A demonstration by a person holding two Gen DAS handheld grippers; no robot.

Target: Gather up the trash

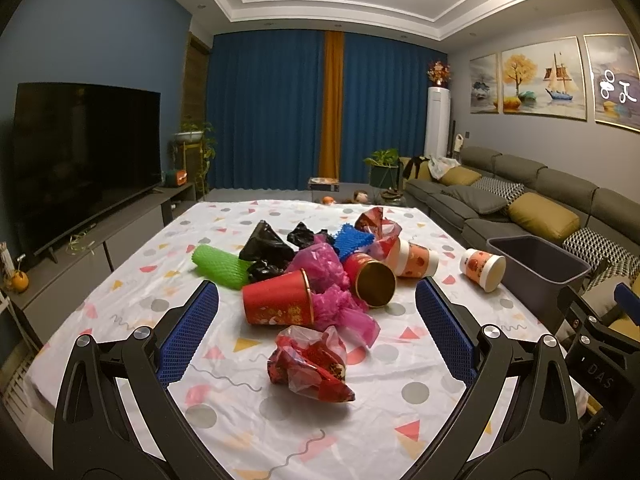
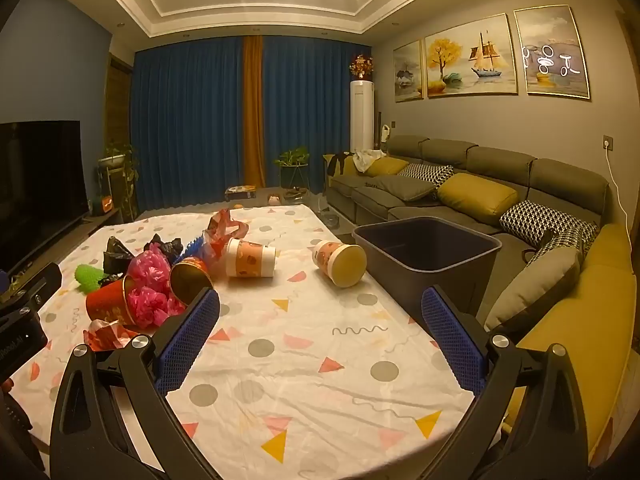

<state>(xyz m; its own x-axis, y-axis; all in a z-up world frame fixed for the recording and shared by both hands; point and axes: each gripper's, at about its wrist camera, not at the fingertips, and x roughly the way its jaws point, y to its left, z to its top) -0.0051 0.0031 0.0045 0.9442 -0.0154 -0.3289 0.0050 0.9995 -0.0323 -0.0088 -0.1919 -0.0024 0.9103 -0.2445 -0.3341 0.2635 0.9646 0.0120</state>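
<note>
Over the near edge of the table (image 1: pixel 120 280) I hold both grippers above the cloth, each spread wide and empty: my left gripper (image 1: pixel 316 312) faces the trash heap, my right gripper (image 2: pixel 320 320) faces bare cloth. The left view shows a crumpled red wrapper (image 1: pixel 310 364) lying nearest, between the fingers, then a red cup (image 1: pixel 276 298) on its side, pink plastic bags (image 1: pixel 340 312), black bags (image 1: pixel 266 244), a green mesh sleeve (image 1: pixel 218 266) and a blue one (image 1: pixel 352 240). The right view cuts that wrapper off behind my left finger, yet shows the grey bin (image 2: pixel 428 248) whole, beside the right edge; a tipped orange cup (image 2: pixel 340 262) lies just beside it. The bin's inside looks dark; I cannot tell its contents.
</note>
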